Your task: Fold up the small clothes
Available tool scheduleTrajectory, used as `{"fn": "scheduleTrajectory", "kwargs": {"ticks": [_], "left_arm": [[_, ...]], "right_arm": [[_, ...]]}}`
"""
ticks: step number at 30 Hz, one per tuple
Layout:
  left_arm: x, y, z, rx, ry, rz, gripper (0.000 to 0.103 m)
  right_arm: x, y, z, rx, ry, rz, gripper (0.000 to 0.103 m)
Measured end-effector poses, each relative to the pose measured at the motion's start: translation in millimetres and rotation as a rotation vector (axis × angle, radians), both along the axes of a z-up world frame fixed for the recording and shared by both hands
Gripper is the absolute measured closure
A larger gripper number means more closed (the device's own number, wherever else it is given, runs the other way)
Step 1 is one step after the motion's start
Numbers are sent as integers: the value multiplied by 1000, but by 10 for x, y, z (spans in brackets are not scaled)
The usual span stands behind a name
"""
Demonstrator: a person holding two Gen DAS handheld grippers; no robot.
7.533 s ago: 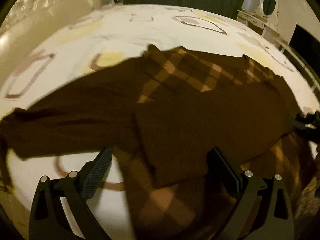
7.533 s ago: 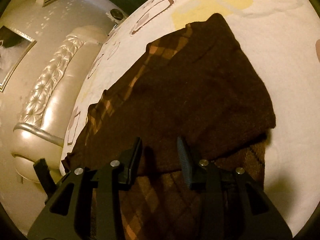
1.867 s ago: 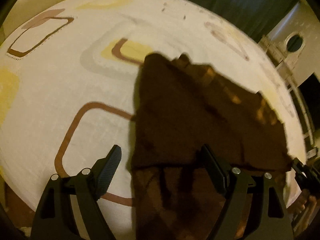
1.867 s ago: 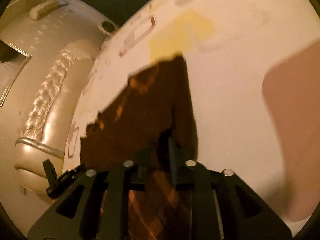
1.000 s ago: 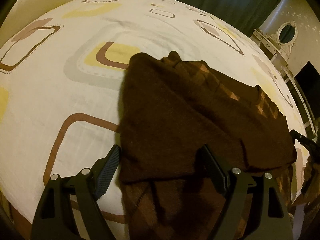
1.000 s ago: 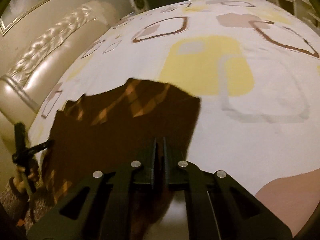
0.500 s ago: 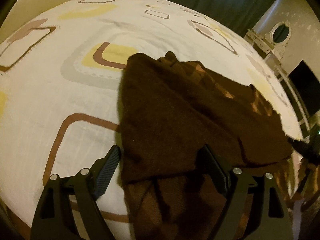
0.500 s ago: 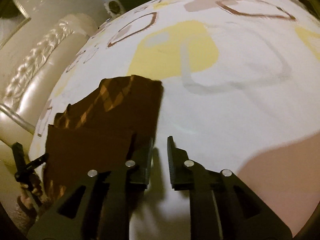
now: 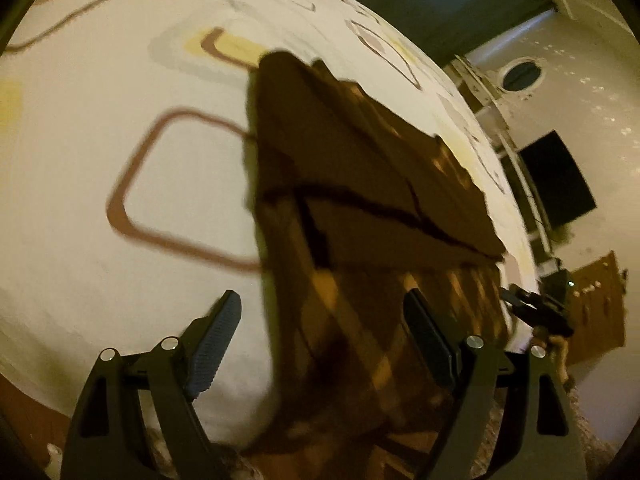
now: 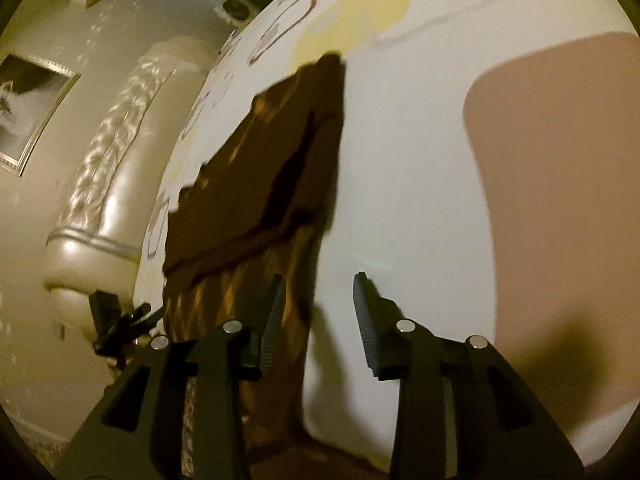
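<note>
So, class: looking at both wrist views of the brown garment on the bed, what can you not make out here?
- Left wrist view: the brown garment is motion-blurred; its near end drops below the bed's edge, out of frame.
- Left wrist view: the right gripper is small and blurred, so its jaws are unreadable there.
- Right wrist view: the left gripper is likewise blurred.
- Right wrist view: the garment's near end is hidden behind the gripper's frame.

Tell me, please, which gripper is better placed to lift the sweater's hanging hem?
Probably the left gripper: its open fingers straddle the brown argyle sweater. The right gripper, just opening, frames bare bedspread.
</note>
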State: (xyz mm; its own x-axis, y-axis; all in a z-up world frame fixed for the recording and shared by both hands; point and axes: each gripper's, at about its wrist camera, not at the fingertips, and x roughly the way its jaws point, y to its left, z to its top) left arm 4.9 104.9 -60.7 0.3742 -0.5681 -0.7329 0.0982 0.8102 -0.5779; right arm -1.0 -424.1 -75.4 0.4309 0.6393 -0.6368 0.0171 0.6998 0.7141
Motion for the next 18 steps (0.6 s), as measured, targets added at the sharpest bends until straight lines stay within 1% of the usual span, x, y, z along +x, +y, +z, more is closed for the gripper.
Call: {"fn": "scheduleTrajectory", "kwargs": {"ticks": [3, 7, 12, 18], "left_arm": [[-106, -55, -35, -58, 7, -36, 21], [-189, -122, -109, -133, 29, -77, 21], [-228, -150, -174, -170, 34, -83, 21], [-256, -87, -257, -242, 62, -79, 21]], "right_arm": [[-129, 92, -7, 45, 9, 47, 65], [-294, 191, -22, 80, 6, 100, 64], [-415, 243, -60, 147, 5, 147, 59], [-486, 251, -100, 180, 3, 191, 59]]}}
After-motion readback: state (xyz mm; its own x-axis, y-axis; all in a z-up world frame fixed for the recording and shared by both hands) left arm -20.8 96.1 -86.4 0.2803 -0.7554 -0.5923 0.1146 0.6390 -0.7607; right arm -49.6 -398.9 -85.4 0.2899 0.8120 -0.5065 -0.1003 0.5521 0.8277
